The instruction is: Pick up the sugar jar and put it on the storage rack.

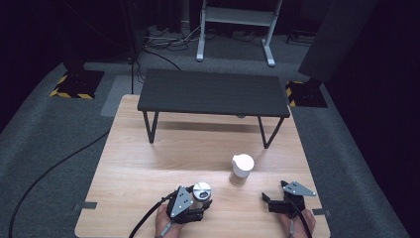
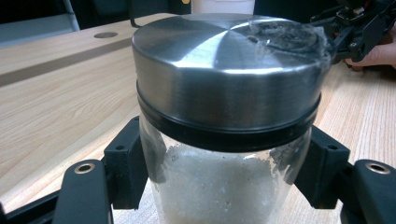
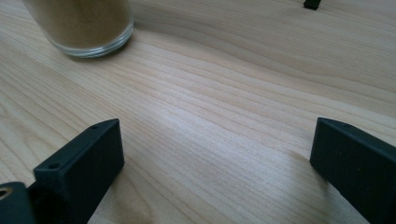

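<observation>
The right hand-held gripper (image 3: 212,163) sits low over the counter (image 3: 224,107), its two black jaws standing wide apart with bare light wood between them. At the upper left a glass jar (image 3: 84,28) with brownish contents stands on the counter, well clear of the jaws. A small black foot (image 3: 312,4) shows at the top edge.

We carry two black grippers: the left gripper (image 1: 194,204) and right gripper (image 1: 275,199) each wear a grey three-cornered plate with dark screw dots on top, a black cable trails behind each, and brass-ringed holes sit just behind the blocky matte jaw pads
</observation>
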The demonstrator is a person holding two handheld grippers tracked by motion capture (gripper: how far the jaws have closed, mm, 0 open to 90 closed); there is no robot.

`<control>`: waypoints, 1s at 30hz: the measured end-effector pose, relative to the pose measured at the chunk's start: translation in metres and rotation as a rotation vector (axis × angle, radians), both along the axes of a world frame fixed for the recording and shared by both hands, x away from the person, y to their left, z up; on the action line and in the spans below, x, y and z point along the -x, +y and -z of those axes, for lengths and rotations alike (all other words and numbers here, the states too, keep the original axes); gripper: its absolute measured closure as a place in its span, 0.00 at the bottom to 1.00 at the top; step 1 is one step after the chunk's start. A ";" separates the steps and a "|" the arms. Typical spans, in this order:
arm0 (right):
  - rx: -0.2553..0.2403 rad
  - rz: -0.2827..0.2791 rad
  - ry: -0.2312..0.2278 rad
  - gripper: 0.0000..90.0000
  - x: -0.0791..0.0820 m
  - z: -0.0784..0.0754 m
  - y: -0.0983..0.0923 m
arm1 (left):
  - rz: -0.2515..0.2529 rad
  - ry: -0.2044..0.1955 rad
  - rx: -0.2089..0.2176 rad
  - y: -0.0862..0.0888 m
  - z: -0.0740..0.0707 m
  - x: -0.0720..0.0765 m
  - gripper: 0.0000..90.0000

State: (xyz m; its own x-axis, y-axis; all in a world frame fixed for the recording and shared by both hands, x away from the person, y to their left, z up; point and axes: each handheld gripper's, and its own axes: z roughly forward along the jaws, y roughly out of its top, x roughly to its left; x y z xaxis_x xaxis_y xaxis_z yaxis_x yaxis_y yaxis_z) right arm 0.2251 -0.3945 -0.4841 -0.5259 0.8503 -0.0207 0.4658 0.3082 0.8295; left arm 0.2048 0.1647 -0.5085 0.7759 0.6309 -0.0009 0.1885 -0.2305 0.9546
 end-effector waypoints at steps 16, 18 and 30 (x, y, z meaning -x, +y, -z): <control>0.000 0.000 0.000 0.03 0.000 0.000 0.000 | -0.032 0.034 0.057 0.017 -0.045 -0.015 0.34; 0.000 0.000 0.000 0.03 0.000 0.000 0.000 | -0.036 0.029 0.060 0.018 -0.049 -0.017 0.34; -0.001 -0.002 0.000 0.03 0.000 0.000 0.000 | -0.085 -0.037 0.083 0.023 -0.104 -0.045 0.34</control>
State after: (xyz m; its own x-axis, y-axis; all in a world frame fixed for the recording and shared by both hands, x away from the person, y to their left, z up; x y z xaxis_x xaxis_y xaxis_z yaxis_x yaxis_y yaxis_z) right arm 0.2253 -0.3948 -0.4841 -0.5276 0.8493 -0.0198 0.4654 0.3085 0.8296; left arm 0.2494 0.1879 -0.4041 0.7204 0.6930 -0.0282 0.1684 -0.1352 0.9764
